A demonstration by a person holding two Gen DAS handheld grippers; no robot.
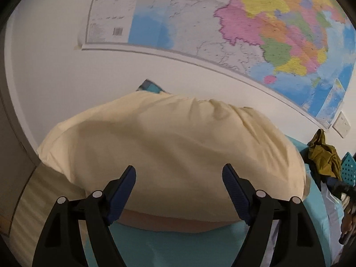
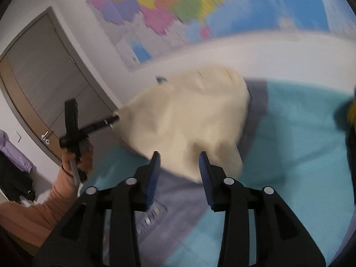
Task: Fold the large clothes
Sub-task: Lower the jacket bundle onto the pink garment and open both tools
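Observation:
A large cream cloth (image 1: 169,146) lies puffed up in a mound on the teal bed sheet (image 1: 178,244). My left gripper (image 1: 179,170) hangs open just in front of the mound, with nothing pinched between its blue pads. In the blurred right wrist view the cream cloth (image 2: 189,122) spreads over a grey-lavender garment (image 2: 178,191) with buttons on it. My right gripper (image 2: 179,155) is open at the cloth's near edge, and its pads do not press on the fabric. A hand in an orange sleeve (image 2: 75,162) holds the other black tool at the cloth's left corner.
A big coloured map (image 1: 255,22) covers the wall behind the bed. An olive garment (image 1: 322,155) is heaped at the right beside a teal perforated basket (image 1: 348,169). A grey door (image 2: 44,84) stands at the left, with dark and purple clothes (image 2: 13,155) hanging near it.

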